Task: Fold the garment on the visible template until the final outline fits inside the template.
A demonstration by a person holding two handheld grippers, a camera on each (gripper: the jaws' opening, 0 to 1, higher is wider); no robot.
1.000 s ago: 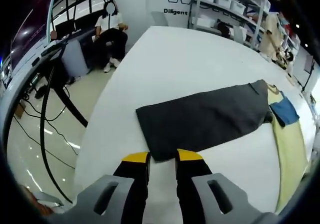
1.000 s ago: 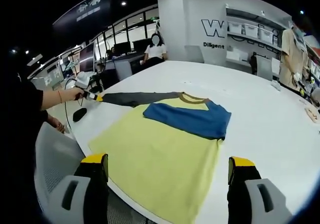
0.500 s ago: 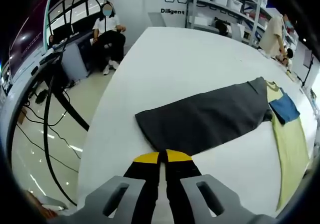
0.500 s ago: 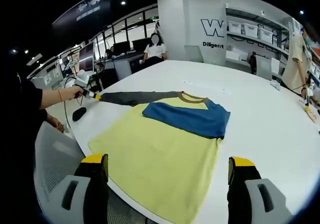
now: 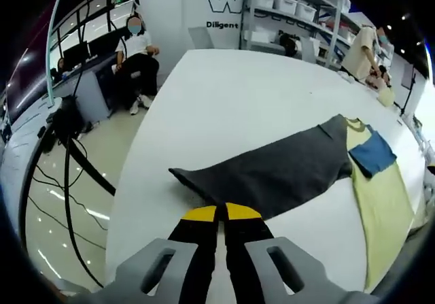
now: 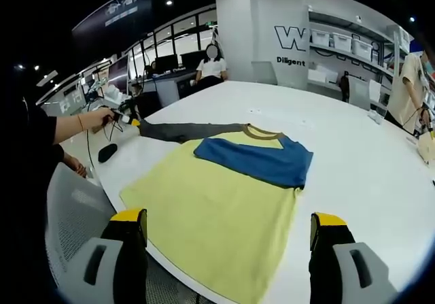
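Your left gripper (image 5: 218, 212) pinches the grey sleeve (image 5: 272, 171) cuff; the right gripper (image 6: 228, 226) gapes empty. The shirt (image 6: 217, 212) looks soft, so lift slowly.

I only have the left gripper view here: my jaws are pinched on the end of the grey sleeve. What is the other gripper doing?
Observer: The right gripper is open, jaws wide apart, hovering over the near edge of the yellow shirt body, gripping nothing.
Operator: Has the blue sleeve been folded in yet?
Observer: Yes, the blue sleeve lies across the chest, just below the collar.
Operator: And how does my grey sleeve look from over there?
Observer: The grey sleeve stretches straight out from the shoulder to your left gripper, held in a hand at the table edge.
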